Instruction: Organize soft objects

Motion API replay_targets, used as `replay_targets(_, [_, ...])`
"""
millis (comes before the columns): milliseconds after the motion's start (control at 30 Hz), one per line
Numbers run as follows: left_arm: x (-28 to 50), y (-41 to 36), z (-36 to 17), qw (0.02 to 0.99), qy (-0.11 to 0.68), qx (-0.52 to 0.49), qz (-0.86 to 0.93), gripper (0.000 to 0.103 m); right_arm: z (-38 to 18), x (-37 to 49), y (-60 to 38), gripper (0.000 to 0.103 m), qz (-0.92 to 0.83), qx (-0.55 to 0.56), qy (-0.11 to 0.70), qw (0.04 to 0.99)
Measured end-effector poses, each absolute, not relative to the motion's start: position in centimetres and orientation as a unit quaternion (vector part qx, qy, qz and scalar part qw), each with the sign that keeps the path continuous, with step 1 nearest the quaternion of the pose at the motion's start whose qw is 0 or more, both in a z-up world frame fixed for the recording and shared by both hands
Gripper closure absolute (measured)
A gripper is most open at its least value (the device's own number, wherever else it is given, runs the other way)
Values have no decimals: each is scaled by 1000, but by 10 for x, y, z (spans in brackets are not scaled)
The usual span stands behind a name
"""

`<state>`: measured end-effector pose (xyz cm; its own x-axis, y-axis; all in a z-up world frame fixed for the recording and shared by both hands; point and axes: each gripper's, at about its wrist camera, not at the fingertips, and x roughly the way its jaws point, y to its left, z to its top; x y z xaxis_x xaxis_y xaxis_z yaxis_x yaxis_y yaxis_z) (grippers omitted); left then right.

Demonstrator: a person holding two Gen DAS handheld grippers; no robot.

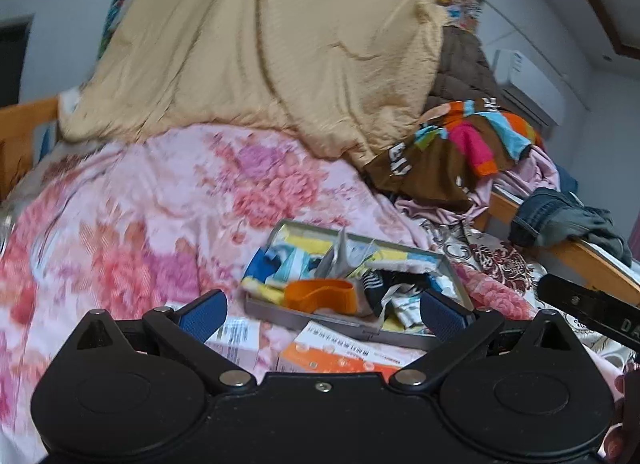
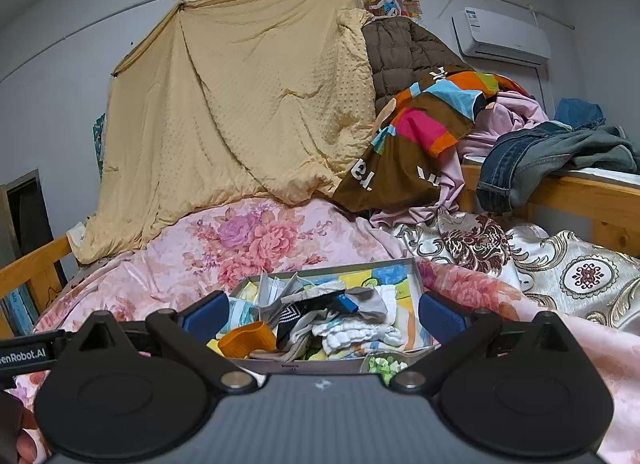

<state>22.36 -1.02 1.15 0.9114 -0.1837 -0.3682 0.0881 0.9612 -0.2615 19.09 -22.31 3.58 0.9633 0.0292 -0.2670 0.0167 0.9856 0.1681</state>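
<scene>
- One shallow grey tray (image 2: 414,270) is lying on the pink floral quilt (image 2: 192,260), holding a heap of small soft items: one orange band (image 2: 248,338) near the front rim, one white ribbed cloth (image 2: 352,334) beside it; the rest is too tangled to count.
- Two boxes (image 1: 344,352) are lying just in front of the tray in the left wrist view.
- Left gripper (image 1: 320,314): fingers spread wide, pinching nothing, hovering at the tray's near edge.
- Right gripper (image 2: 322,314): fingers spread wide, holding nothing, framing the tray.
- One tan blanket (image 2: 240,104) is hanging behind.
- One pair of jeans (image 2: 532,156) is draping over the wooden rail (image 2: 580,192).
- Bare quilt is showing left of the tray.
</scene>
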Motion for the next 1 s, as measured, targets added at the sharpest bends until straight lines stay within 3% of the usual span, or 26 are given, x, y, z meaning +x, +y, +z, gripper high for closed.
replay_targets(1000, [192,-10,-13,974,212,-72,-36,1,14,182,-213,0,-7,62,168,984])
